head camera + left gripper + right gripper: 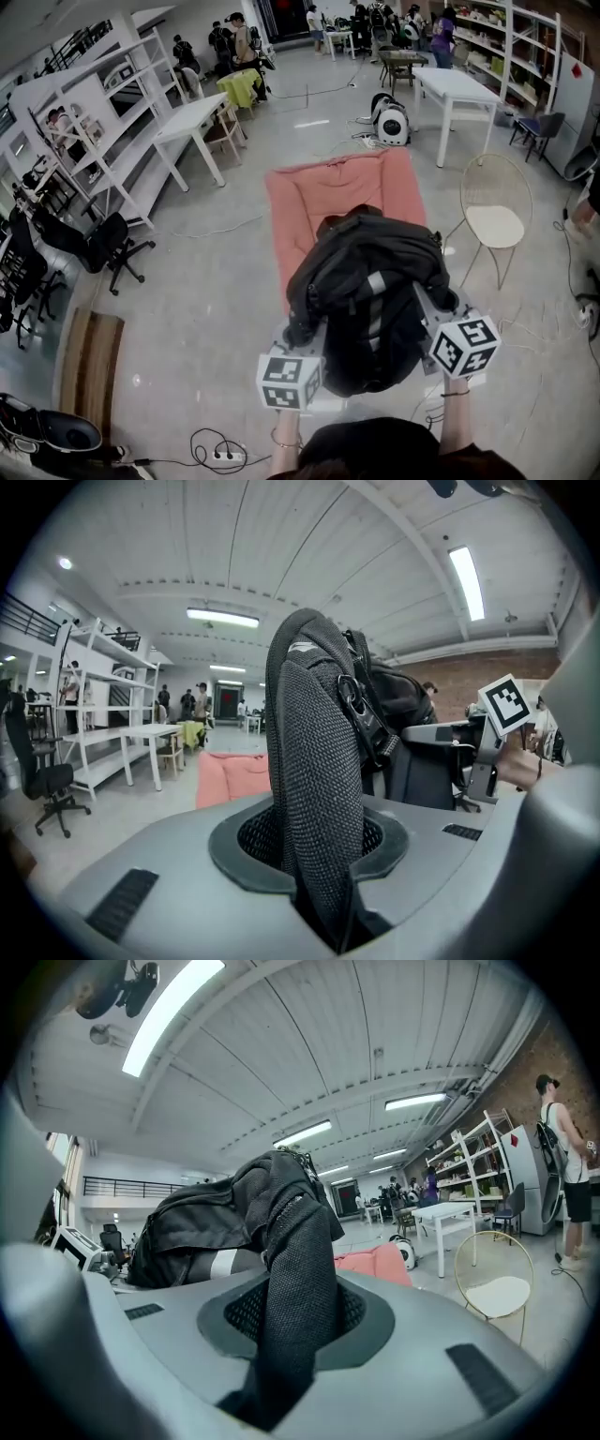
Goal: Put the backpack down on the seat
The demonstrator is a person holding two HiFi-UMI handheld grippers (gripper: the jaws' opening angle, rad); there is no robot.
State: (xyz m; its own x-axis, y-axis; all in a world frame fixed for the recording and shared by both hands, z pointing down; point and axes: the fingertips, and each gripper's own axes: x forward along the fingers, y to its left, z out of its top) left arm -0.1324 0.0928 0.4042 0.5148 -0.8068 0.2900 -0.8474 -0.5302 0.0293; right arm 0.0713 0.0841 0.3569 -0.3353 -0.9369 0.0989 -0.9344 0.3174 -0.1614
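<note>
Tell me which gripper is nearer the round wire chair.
Right. In the head view the right gripper is just below and left of the wire chair; the left gripper is across the backpack, farther off.

Floor (234,281): grey and glossy; everything below stands or lies on it.
Seat (342,192): pink, cushioned, mid-floor; its near end is hidden.
Wire chair (495,220): just right of the seat, with a white pad.
Left table (192,120): white, beyond the seat to its left.
Right table (457,86): white, beyond the seat to its right.
Office chair (111,246): black, well left of the seat.
Wood panel (89,361): flat, nearer than the seat, far to its left.
Power strip (223,457): with looped cables, nearer than the seat, to its left.
</note>
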